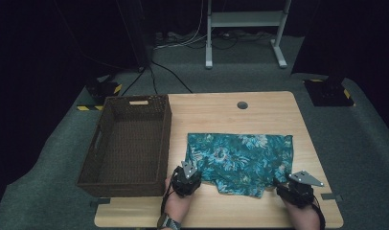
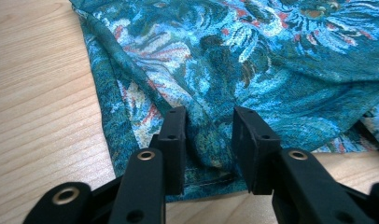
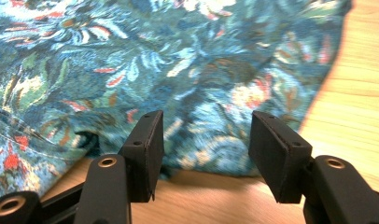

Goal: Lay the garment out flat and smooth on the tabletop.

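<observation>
My left gripper (image 2: 208,135) has its jaws partly apart astride a raised fold at the near left hem of the flowered cloth (image 1: 240,160), which lies flat right of the basket (image 1: 128,143). My right gripper (image 3: 204,140) stands wider at the cloth's near right edge, gripping nothing. Bare table (image 1: 221,213) lies near me; the basket crowds my left.

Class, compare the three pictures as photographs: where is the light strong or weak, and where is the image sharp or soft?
High view: the wooden table is lit, the room behind falls to near black, and the image is rather soft. Left gripper view: bright and even, the floral cloth crisp. Right gripper view: the floral cloth looks smeared and soft, with a dark shadow beneath its near hem.
</observation>
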